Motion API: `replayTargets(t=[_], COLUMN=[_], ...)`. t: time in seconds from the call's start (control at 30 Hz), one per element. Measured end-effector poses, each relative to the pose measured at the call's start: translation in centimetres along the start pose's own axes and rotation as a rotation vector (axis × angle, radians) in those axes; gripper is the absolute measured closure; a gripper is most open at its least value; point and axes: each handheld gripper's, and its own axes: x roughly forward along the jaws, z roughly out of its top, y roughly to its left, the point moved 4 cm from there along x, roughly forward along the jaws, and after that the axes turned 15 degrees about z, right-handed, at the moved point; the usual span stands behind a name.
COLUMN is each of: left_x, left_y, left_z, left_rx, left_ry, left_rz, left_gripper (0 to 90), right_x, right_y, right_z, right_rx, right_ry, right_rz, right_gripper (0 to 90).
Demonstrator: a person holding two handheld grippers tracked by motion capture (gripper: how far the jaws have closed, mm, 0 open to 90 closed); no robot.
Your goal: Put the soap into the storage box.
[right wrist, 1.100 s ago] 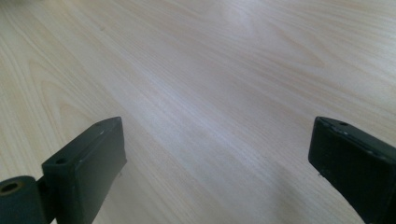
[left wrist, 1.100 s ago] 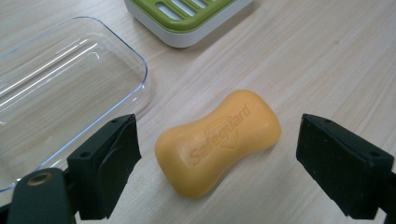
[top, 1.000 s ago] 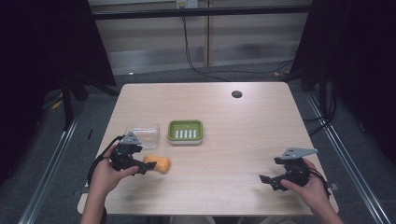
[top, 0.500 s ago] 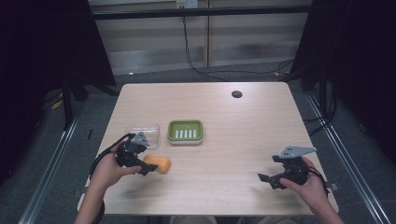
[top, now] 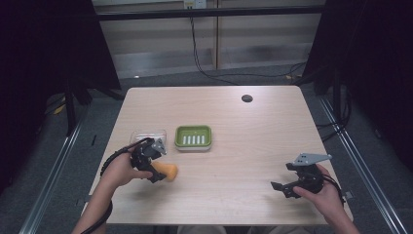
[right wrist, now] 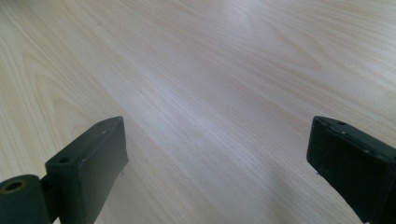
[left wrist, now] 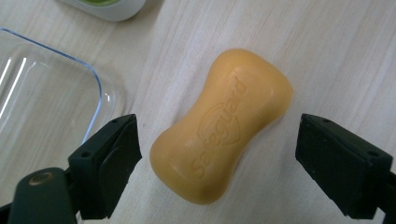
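Note:
An orange bar of soap (top: 171,171) (left wrist: 224,126), stamped with a brand name, lies flat on the wooden table (top: 243,141) at the front left. My left gripper (top: 163,172) (left wrist: 219,140) is open with a jaw on either side of the bar. In the left gripper view a gap of bare table shows between each pad and the soap. My right gripper (top: 281,175) (right wrist: 217,130) stands open over bare wood at the front right, with nothing between its jaws.
A green soap dish with a white rim (top: 193,128) (left wrist: 112,7) sits just behind the soap, near the table's middle. A clear plastic tray (top: 146,135) (left wrist: 42,88) lies left of the dish, close to my left hand. A round hole (top: 247,98) is at the table's back.
My left hand has moved right, bringing its jaws around the soap. The soap and my right gripper have stayed where they were.

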Motion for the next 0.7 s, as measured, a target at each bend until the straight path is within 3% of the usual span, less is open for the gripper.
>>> replayTargets(t=[0.17,0.27,0.3,0.33,0.4,0.47,0.5,0.53,0.7], left_x=[0.4,0.9,1.0,1.0,1.1,1.2,1.4,1.4,1.6], left_y=[-0.1,-0.4,-0.5,-0.4,-0.5,-0.4,-0.6,-0.4,-0.8], left_z=[0.1,0.4,0.5,0.6,0.6,0.8,0.8,0.9,1.1], left_rx=[-0.001,0.044,0.035,0.06,0.037,0.061,0.051,0.084,0.09], left_ry=[0.022,0.044,0.043,0.044,0.037,0.049,0.047,0.053,0.066], left_rz=[-0.007,-0.014,-0.017,-0.017,-0.015,-0.024,-0.023,-0.018,-0.039], left_gripper=[13.6,13.5,13.5,13.5,13.8,14.8,15.1,15.3,18.5], right_x=[0.0,0.0,0.0,0.0,0.0,0.1,0.1,0.1,0.1], right_y=[0.0,-0.1,0.0,0.0,0.1,0.1,0.1,0.1,0.1], right_z=[0.0,-0.1,-0.1,0.0,0.0,0.0,0.0,-0.1,-0.1], right_rx=[0.0,0.003,0.004,0.002,0.004,0.001,0.001,0.001,-0.004], right_ry=[-0.001,0.001,0.001,0.0,0.0,0.001,0.002,0.003,0.008], right_rz=[0.0,0.001,0.001,0.002,0.003,0.004,0.006,0.007,0.002], right_gripper=[4.7,4.7,4.7,4.7,4.8,4.7,4.7,4.8,4.8])
